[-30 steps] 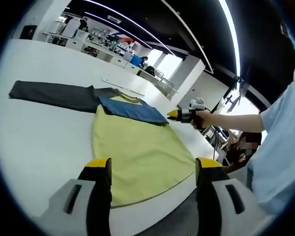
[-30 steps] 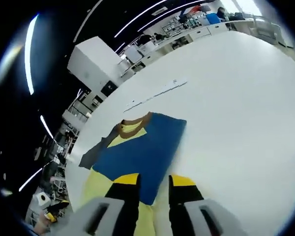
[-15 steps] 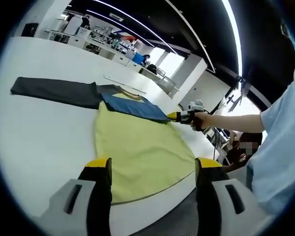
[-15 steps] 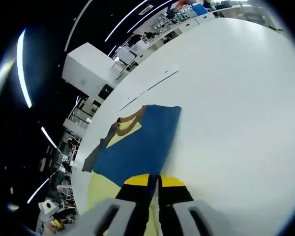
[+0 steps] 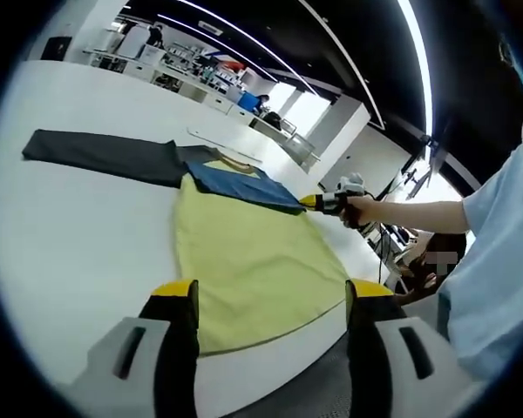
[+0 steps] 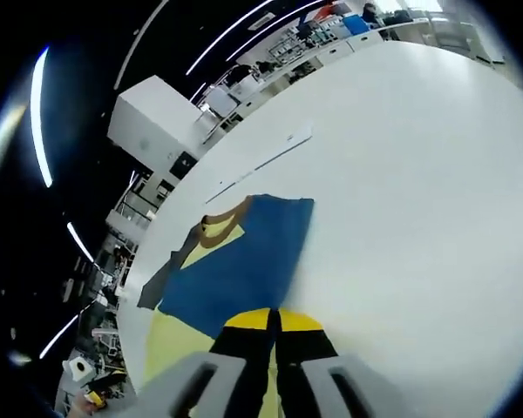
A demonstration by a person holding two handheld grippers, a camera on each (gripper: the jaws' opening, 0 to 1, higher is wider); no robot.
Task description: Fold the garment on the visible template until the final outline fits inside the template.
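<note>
Garment: a pale yellow T-shirt with a blue folded-over panel, a brown collar and a dark grey sleeve [image 5: 244,261], lying flat on the large white table [image 5: 61,235], ahead of the left gripper [image 5: 266,300] and partly between its jaw lines.

Left gripper: yellow-tipped jaws spread wide, nothing between them. It is held low over the near table edge, pointing along the shirt's length; the shirt's hem lies just ahead of the jaw tips.

Right gripper, seen in the left gripper view [image 5: 318,202]: held out by the person's hand [image 5: 359,211] on an extended bare forearm, at the far right corner of the blue panel, tip touching the cloth. In the right gripper view its own jaws [image 6: 273,320] are pressed together on the near edge of the blue fabric, where blue meets yellow.

Garment appearance: yellow body mostly smooth, lower hem curved. Blue panel [image 6: 244,261] lies folded across the upper chest, its far edge straight. Brown collar [image 6: 222,216] sits beyond the panel. One dark grey sleeve [image 5: 100,152] stretches out flat, far to the left of the left gripper.

Thin white strip [image 6: 261,161] lies on the table beyond the collar, well apart from the shirt.
</note>
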